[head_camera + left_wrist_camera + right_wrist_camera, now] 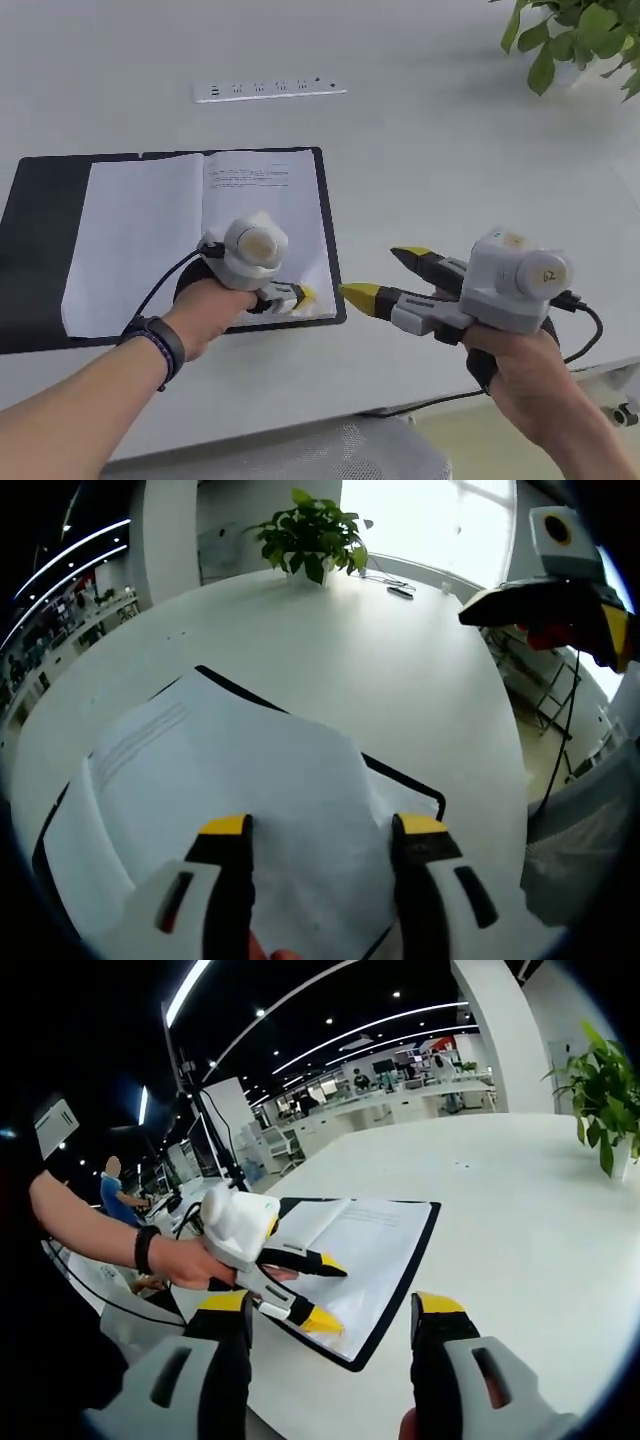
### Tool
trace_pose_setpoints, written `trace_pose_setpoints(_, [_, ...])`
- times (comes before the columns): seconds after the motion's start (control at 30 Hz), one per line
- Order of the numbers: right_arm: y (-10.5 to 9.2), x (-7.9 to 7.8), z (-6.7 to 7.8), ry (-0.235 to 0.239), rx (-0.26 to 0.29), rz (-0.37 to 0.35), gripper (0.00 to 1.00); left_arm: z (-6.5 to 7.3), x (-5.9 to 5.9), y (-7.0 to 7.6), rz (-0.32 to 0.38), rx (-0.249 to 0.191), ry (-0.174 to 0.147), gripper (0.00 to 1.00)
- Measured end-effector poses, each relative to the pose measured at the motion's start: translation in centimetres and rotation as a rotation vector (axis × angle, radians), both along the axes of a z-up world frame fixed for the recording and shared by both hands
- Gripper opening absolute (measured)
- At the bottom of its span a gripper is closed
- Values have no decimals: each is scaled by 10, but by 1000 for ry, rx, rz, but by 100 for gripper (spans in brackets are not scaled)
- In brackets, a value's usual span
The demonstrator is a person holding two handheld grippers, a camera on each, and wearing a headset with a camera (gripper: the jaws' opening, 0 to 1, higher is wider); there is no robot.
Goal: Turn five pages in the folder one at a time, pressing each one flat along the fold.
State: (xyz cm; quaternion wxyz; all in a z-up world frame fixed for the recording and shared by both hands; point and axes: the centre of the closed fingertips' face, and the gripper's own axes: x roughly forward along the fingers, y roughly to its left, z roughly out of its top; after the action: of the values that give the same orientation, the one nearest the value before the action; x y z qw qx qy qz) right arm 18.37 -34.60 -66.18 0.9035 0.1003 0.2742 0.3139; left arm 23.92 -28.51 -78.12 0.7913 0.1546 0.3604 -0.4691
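The black folder (30,210) lies open on the white table, with white pages (150,230) on both sides and printed lines at the top of the right page. My left gripper (283,297) hovers open over the right page's near right corner. In the left gripper view its yellow-tipped jaws (322,825) stand apart above the sheet (250,770). My right gripper (388,275) is open in the air just right of the folder's near corner, holding nothing. From the right gripper view (330,1305) I see the left gripper (295,1285) over the folder (385,1235).
A white power strip (270,90) lies beyond the folder. A potted plant (575,40) stands at the far right. The table's near edge runs just below my hands, with a chair back (330,450) under it. A person (112,1185) stands far off.
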Motion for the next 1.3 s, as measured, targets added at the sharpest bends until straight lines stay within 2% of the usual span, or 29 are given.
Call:
trace_pose_setpoints(0.1, [4, 7, -6, 8, 14, 6, 62, 0, 0, 0, 6, -10, 3, 56])
trace_pose_setpoints(0.2, [10, 16, -5, 8, 81, -3, 60, 1, 0, 1, 10, -16, 6, 55])
trace_pose_setpoints(0.27, [12, 24, -10, 14, 83, 1, 59, 1, 1, 1, 11, -19, 8, 55])
trace_pose_setpoints(0.47, [22, 42, -35, 66, 95, 21, 55, 2, 1, 2, 14, -24, 13, 55])
trace_pose_setpoints(0.53, [28, 42, -42, 92, 115, 48, 55, 2, 1, 2, 13, -24, 13, 55])
trace_pose_setpoints(0.6, [32, 47, -51, 107, 114, 51, 54, 2, 1, 2, 13, -23, 14, 55])
trace_pose_setpoints(0.8, [43, 54, -69, 161, 170, 57, 51, 2, 0, 2, 12, -23, 14, 55])
trace_pose_setpoints(0.9, [51, 55, -73, 185, 197, 66, 50, 2, 0, 2, 14, -24, 16, 55])
trace_pose_setpoints(1.07, [59, 60, -73, 200, 255, 47, 41, 2, -3, 2, -2, -19, 17, 58])
trace_pose_setpoints(1.13, [58, 60, -74, 208, 262, 38, 38, 2, -4, 3, -1, -21, 23, 58])
trace_pose_setpoints(1.3, [57, 57, -69, 188, 234, 46, 32, 3, -8, 9, -2, -15, 27, 60])
